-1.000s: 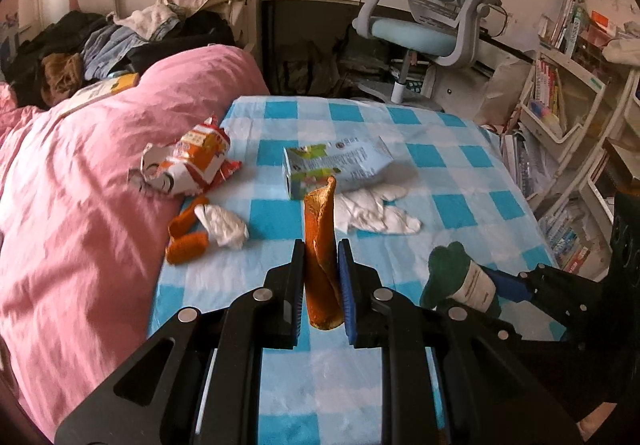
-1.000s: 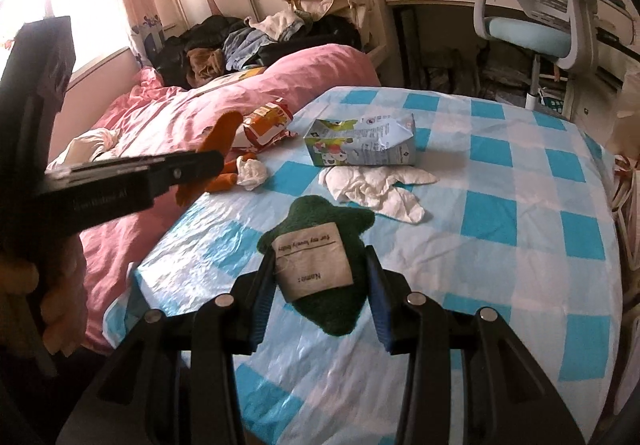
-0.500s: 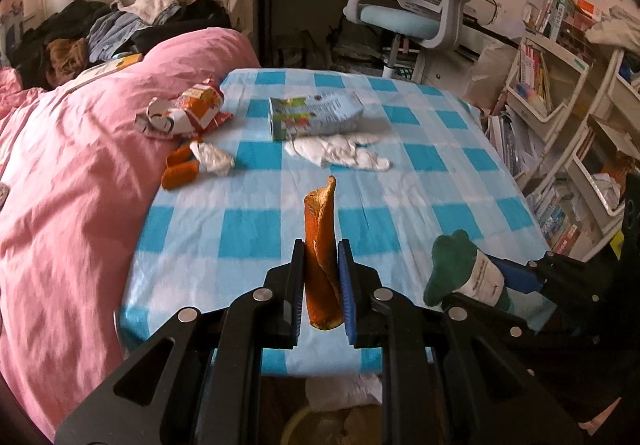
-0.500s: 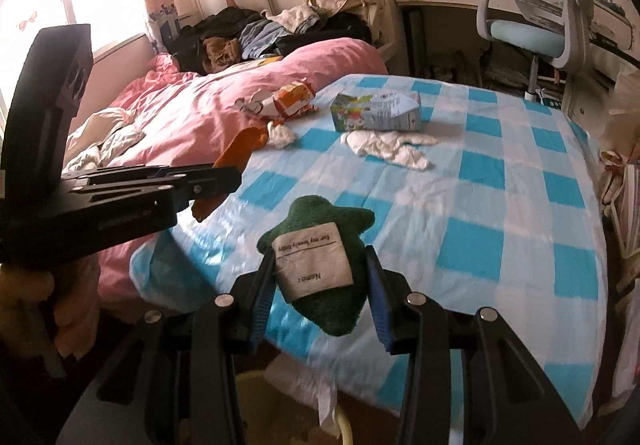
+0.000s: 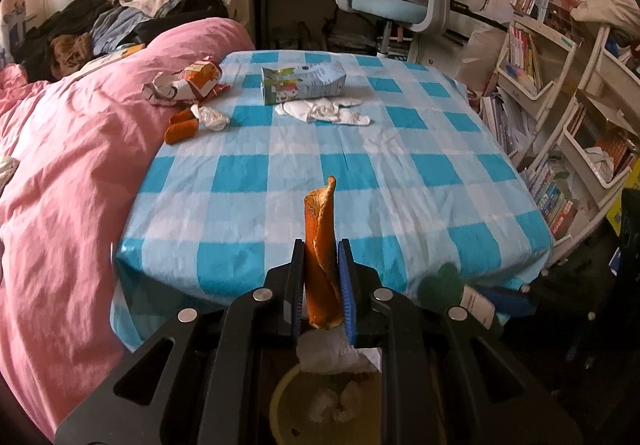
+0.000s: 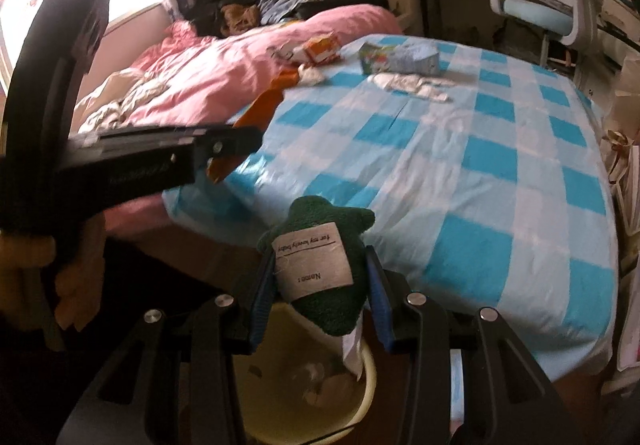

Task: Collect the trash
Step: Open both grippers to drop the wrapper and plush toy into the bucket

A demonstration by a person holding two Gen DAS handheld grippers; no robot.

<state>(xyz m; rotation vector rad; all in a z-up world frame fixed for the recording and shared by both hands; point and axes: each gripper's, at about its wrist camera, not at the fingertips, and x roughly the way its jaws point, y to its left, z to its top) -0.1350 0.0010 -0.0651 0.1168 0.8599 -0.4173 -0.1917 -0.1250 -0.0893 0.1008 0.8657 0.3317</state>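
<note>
My left gripper (image 5: 321,277) is shut on an orange peel strip (image 5: 320,245) and holds it above a pale yellow bin (image 5: 280,405) that stands below the table's near edge. My right gripper (image 6: 318,293) is shut on a dark green cloth piece with a white label (image 6: 320,265), above the same bin (image 6: 360,401). On the blue checked table (image 5: 360,173) lie a crumpled snack bag (image 5: 188,85), a drink carton (image 5: 300,83), white tissue (image 5: 324,113) and orange peel pieces with a wad (image 5: 192,123).
A pink duvet (image 5: 68,181) lies left of the table. A blue desk chair (image 5: 404,1) and a desk stand behind it. Shelves of books (image 5: 560,149) are at the right. The bin holds crumpled tissue (image 5: 332,357).
Both grippers have drawn back from over the table to beyond its near edge, each with its piece held. The bin has come into view beneath them.
</note>
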